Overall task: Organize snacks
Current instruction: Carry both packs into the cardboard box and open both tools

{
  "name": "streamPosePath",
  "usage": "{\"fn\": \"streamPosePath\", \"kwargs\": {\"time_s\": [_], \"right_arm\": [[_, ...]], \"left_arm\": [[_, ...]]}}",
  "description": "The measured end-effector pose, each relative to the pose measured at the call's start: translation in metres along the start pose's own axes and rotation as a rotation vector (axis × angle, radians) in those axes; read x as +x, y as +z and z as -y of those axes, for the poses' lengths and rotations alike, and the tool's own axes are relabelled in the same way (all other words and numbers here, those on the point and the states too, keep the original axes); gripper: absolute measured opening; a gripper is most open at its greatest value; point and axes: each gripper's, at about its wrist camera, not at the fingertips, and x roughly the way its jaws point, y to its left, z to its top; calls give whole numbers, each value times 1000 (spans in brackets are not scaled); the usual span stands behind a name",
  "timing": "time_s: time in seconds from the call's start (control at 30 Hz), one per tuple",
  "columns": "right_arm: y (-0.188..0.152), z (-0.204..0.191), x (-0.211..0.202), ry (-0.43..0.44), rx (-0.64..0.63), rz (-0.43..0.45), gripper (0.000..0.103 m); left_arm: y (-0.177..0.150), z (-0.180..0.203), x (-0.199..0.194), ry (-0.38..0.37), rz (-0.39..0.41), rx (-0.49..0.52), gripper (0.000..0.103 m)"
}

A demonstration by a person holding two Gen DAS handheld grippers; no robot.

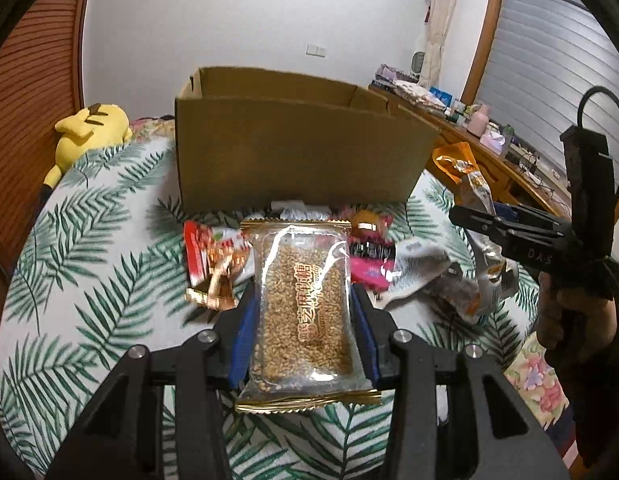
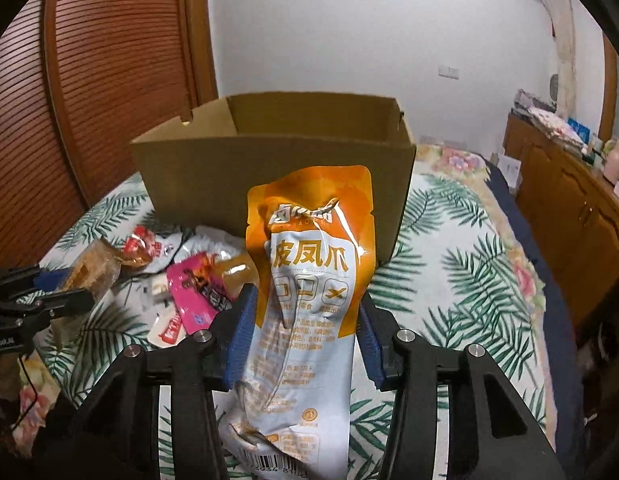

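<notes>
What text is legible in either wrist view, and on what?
"皮凤爪": orange and white pouch held in the right gripper.
"DAS": side of the right gripper, left wrist view.
Brown vertical characters on the clear sesame bar packet: blurred, not reliably readable.
Pouch logo, fine print, barcode digits, and the loose snack wrappers: too small or blurred.

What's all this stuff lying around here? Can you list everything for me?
cardboard box: one, brown, open-topped, on the bed behind the snacks
sesame bar packet: one, clear with gold ends, between the left gripper's pads
orange pouch: one, orange and pale blue, between the right gripper's pads
snack pile: several packets, red, pink, white, on the bedspread before the box
bedspread: one, white with green leaves
plush toy: one, yellow, left of the box
wooden cabinet: one, brown, cluttered top, at the right
left gripper: black, blue pads, closed on the packet
right gripper: black, blue pads, closed on the pouch
</notes>
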Motion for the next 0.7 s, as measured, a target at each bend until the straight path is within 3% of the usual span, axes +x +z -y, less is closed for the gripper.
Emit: {"fn": "streamPosePath", "kwargs": {"time_s": [0.27,0.7], "right_arm": [[37,0,-9,3,-44,61,47],[141,6,16,13,-103,175,48]], "left_arm": [[49,-4,-4,0,71,41,43],[156,-22,12,30,186,118,43]]}}
